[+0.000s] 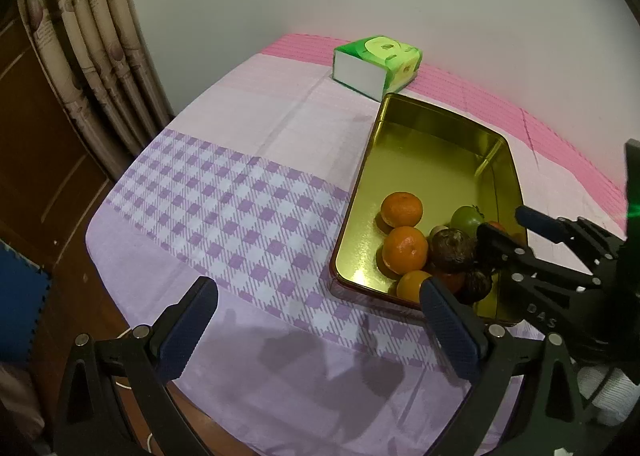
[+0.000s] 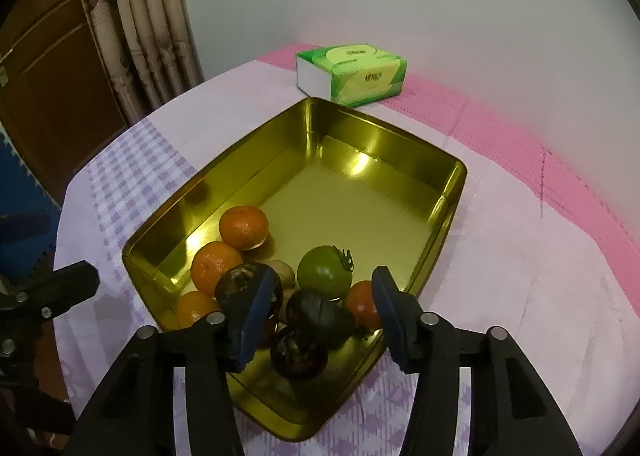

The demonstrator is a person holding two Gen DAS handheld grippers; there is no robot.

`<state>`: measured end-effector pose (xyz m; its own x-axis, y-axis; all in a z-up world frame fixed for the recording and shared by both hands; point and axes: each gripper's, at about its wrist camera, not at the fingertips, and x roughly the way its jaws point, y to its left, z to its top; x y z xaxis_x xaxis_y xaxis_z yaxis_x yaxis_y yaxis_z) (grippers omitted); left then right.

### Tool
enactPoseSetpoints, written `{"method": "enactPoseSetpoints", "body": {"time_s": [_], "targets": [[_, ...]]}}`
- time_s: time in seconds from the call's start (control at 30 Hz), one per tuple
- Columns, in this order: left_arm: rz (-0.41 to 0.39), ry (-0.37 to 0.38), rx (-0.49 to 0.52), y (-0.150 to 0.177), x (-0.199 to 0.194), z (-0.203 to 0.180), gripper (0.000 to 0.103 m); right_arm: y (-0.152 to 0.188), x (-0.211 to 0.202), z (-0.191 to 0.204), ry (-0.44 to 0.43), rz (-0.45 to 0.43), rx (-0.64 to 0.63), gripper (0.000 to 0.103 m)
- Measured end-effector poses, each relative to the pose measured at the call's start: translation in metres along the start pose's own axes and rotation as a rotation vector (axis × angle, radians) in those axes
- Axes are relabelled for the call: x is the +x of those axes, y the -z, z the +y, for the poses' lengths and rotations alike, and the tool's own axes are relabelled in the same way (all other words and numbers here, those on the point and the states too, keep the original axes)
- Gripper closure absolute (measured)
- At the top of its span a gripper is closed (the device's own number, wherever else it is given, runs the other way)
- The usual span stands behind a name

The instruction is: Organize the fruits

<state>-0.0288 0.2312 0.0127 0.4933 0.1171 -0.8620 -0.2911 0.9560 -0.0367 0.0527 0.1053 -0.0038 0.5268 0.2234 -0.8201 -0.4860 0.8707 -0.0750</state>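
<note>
A gold tin tray lies on the tablecloth with fruit heaped at its near end. Three oranges sit on the left of the heap, with a green tomato and a small red fruit on the right. Three dark round fruits lie in front; one rests between the fingers of my right gripper, whose pads stand apart from it, open. My left gripper hangs open over the checked cloth, left of the tray, with nothing between its fingers.
A green tissue pack stands beyond the tray by the white wall. The far half of the tray is bare. A curtain and a brown door are at the left, past the table's edge. The pink cloth runs along the right.
</note>
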Motion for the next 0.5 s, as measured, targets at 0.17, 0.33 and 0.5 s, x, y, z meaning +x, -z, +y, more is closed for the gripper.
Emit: {"method": "enactPoseSetpoints", "body": {"time_s": [0.17, 0.33, 0.5], "targets": [[-0.004, -0.001, 0.024, 0.001, -0.001, -0.005, 0.003, 0.007, -0.02, -0.009, 0.007, -0.011, 0.043, 0.036], [-0.009, -0.001, 0.067, 0.004, -0.004, -0.014, 0.003, 0.021, -0.039, -0.015, 0.02, -0.002, 0.075, 0.019], [-0.01, -0.001, 0.091, 0.006, -0.005, -0.019, 0.003, 0.035, -0.047, -0.012, 0.031, 0.024, 0.083, 0.012]]}}
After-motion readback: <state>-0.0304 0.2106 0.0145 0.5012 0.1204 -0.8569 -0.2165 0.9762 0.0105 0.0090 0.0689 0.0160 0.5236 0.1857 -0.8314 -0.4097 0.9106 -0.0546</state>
